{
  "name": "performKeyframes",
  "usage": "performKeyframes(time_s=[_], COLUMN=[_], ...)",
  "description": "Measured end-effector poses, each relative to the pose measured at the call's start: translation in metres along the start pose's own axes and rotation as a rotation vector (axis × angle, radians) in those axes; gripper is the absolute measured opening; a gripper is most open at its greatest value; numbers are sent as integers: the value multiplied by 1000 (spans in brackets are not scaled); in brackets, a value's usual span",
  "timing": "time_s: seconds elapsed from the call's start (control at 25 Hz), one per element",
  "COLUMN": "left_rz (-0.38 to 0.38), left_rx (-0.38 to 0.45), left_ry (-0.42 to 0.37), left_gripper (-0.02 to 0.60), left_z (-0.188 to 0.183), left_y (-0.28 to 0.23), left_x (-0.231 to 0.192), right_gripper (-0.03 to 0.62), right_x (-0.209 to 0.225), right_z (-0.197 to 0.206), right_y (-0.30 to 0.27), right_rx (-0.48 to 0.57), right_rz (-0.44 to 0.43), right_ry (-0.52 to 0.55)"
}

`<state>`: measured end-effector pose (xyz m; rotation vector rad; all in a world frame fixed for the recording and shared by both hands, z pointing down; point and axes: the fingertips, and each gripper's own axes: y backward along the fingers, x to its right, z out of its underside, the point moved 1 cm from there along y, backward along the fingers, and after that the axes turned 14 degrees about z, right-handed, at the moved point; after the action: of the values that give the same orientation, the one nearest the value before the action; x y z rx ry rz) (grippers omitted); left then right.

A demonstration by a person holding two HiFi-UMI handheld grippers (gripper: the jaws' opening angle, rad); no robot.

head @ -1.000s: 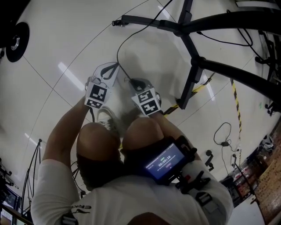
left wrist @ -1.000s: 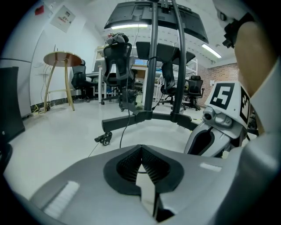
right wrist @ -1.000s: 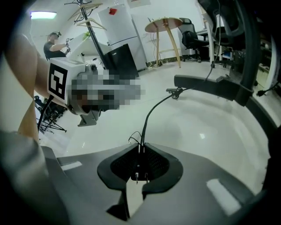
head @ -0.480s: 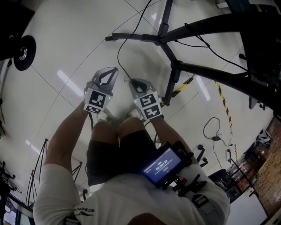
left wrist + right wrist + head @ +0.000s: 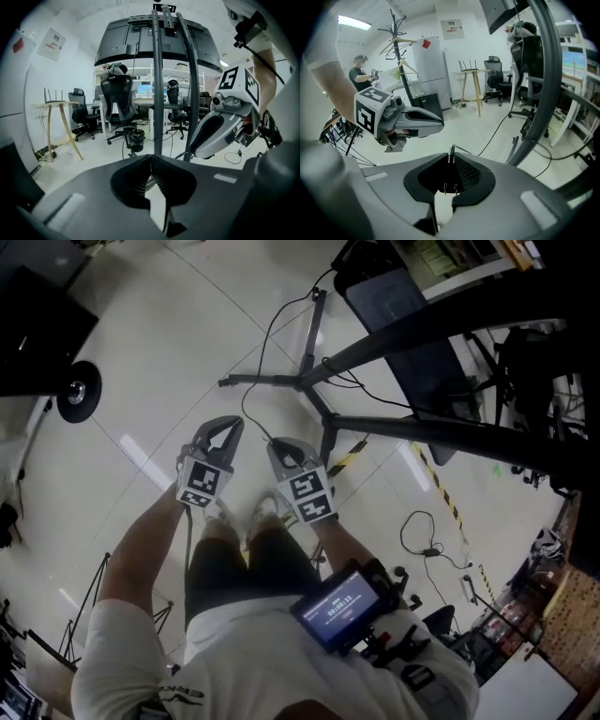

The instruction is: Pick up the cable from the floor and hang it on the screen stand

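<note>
Glossy white floor [image 5: 122, 352] now sits farther below, because the person has stood up from a crouch and both claws have risen. Left claw [image 5: 229, 425] is clenched on nothing; right claw [image 5: 277, 444] pinches the cable [image 5: 492, 137], lifted end in its grip, the rest trailing far. Pickup looks done, and hanging it on the screen stand [image 5: 441, 430], far right, remains.

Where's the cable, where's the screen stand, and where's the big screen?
cable [image 5: 498, 127]: right gripper view, a stretch of the black cord over the floor.
screen stand [image 5: 158, 93]: left gripper view, its left upright pole.
screen [image 5: 136, 47]: left gripper view, the dark panel's left half.
</note>
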<state>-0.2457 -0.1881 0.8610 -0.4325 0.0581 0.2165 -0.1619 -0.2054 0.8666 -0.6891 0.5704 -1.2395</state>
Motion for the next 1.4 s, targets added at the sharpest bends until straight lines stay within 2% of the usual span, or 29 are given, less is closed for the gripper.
performKeyframes(time_s=[0.32,0.56,1.08,1.4], left_rz=[-17,-30,-73,-70], left_rx=[81,150,380,488], left_ry=[-63,-106,-225,-315], left_gripper=[3,3,3,3], left_z=[-167,-266,-450,-527], left_y=[49,82,147,164], left_x=[10,21,25,27], right_gripper=[52,52,52,52], right_x=[31,40,69,83], right_z=[-132,-209,-365,-427], right_y=[126,206,362,421], right_rx=[127,226,520,649], right_rz=[73,123,301,399], right_ry=[60,96,194,264])
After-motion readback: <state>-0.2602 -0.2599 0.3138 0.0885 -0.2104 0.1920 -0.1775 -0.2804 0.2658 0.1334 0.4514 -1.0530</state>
